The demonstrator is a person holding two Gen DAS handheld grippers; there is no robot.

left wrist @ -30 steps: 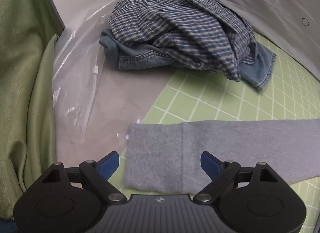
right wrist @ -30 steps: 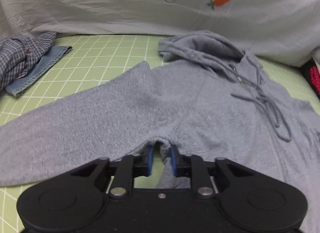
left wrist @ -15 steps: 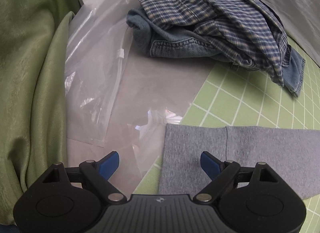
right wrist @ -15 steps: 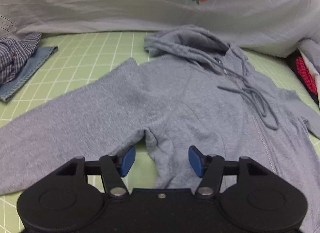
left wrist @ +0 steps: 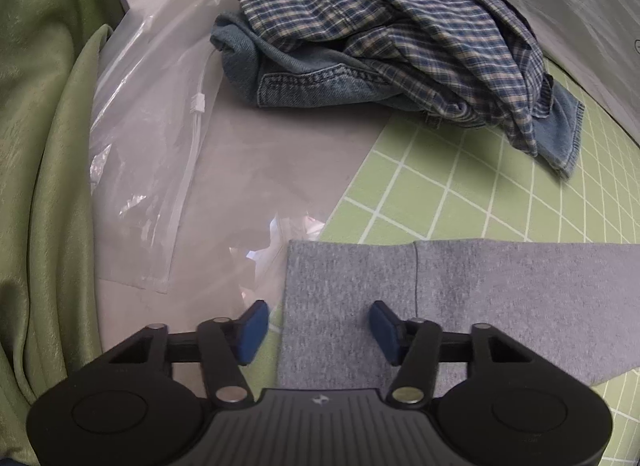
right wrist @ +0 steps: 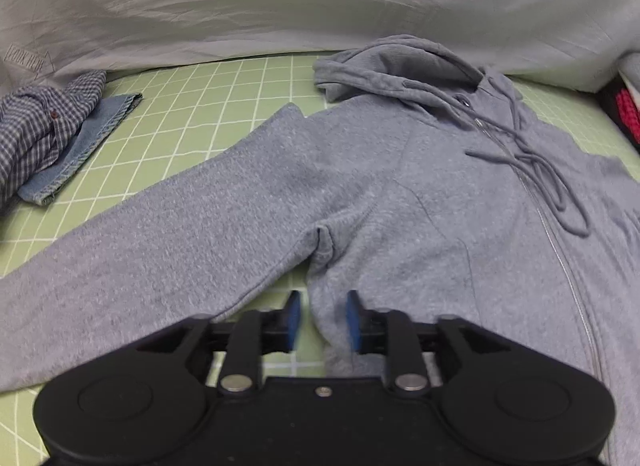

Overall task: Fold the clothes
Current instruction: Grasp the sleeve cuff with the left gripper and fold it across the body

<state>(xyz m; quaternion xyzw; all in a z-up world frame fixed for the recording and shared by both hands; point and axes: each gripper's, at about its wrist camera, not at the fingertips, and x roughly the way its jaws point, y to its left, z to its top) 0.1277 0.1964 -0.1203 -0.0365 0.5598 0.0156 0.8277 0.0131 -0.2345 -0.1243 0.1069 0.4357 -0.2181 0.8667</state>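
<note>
- The left hand-held gripper (left wrist: 316, 326) has its jaws apart and closing; the cuff end of the grey hoodie's sleeve (left wrist: 460, 298) lies between them, and the pads do not press on it yet.
- The right hand-held gripper (right wrist: 320, 320) is also closing, jaws apart, around the hoodie's (right wrist: 420, 193) side edge under the armpit.
- The hoodie lies flat on the green grid mat (right wrist: 224, 105); its right part is cut off.
- The clear plastic bag (left wrist: 160, 169) is hard to read.
- The plaid shirt (left wrist: 400, 25) partly hides the denim garment (left wrist: 304, 81); free mat lies between them and the sleeve.

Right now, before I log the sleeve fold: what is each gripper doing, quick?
Left gripper: closing around the hoodie's sleeve cuff, not yet pinching it.
Right gripper: closing around the hoodie side edge below the armpit, pads not yet pressing.
</note>
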